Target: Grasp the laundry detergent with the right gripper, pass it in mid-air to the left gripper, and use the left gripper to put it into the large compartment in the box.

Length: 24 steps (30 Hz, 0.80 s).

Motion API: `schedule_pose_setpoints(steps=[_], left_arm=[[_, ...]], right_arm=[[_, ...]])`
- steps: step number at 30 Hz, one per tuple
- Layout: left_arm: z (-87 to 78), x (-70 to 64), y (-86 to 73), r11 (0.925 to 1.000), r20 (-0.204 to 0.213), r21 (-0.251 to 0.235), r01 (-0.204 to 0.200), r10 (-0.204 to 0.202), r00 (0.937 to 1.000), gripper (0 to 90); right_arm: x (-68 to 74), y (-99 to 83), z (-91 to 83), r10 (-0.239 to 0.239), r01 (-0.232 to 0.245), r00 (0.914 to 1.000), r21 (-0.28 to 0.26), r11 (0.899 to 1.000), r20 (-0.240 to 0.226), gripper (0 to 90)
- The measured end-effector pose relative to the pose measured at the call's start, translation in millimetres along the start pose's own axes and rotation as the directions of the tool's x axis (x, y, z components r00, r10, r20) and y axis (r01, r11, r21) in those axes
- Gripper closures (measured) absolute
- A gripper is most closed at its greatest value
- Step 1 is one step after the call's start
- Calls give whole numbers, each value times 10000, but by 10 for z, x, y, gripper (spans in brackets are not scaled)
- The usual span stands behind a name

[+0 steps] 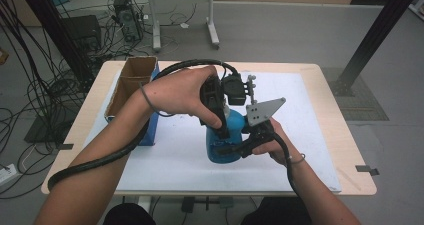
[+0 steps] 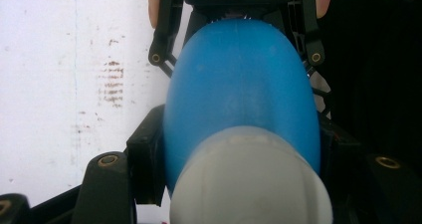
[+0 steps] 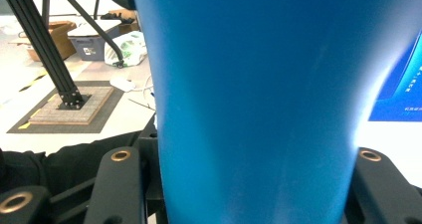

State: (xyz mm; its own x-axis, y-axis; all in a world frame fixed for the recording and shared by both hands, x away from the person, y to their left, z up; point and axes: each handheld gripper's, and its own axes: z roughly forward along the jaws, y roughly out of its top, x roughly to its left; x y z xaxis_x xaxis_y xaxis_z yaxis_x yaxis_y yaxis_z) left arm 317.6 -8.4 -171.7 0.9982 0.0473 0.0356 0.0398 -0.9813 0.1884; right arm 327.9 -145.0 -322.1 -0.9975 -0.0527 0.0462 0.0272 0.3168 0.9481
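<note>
Mid-bench, nearer the front edge, stands the blue bottle [image 1: 223,144]. Right tool [image 1: 239,147] clamps its lower body to steady it; left tool [image 1: 220,126] grips the upper part w/ the grey cap [image 2: 251,179] (prob. for twisting).

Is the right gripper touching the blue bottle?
Touching: the right gripper view shows the right gripper's jaws pressed against both sides of the blue bottle.

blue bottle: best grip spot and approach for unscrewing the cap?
Probably as now: right gripper clamps the blue bottle low on its wide body from the person's side, steadying it upright. Left gripper comes from above at the narrow top by the grey cap, where jaws span it.
</note>
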Motion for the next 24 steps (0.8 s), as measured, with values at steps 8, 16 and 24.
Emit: schedule_pose_setpoints(steps=[8, 16, 24], left_arm=[[2, 0, -5, 10000, -32, 48, -1, 1, 10000, 376], [11, 1, -13, 9999, -30, 75, 67, -67, 10000, 378], [4, -1, -5, 9998, -133, 188, -73, 76, 9999, 379]], right_arm=[[-4, 2, 6, -20, 19, 10000, 28, 10000, 17, 442], [-10, -6, 20, 10, -10, 10000, 12, 10000, -20, 440], [-8, -8, 39, -61, 62, 9999, -57, 10000, 122, 436]])
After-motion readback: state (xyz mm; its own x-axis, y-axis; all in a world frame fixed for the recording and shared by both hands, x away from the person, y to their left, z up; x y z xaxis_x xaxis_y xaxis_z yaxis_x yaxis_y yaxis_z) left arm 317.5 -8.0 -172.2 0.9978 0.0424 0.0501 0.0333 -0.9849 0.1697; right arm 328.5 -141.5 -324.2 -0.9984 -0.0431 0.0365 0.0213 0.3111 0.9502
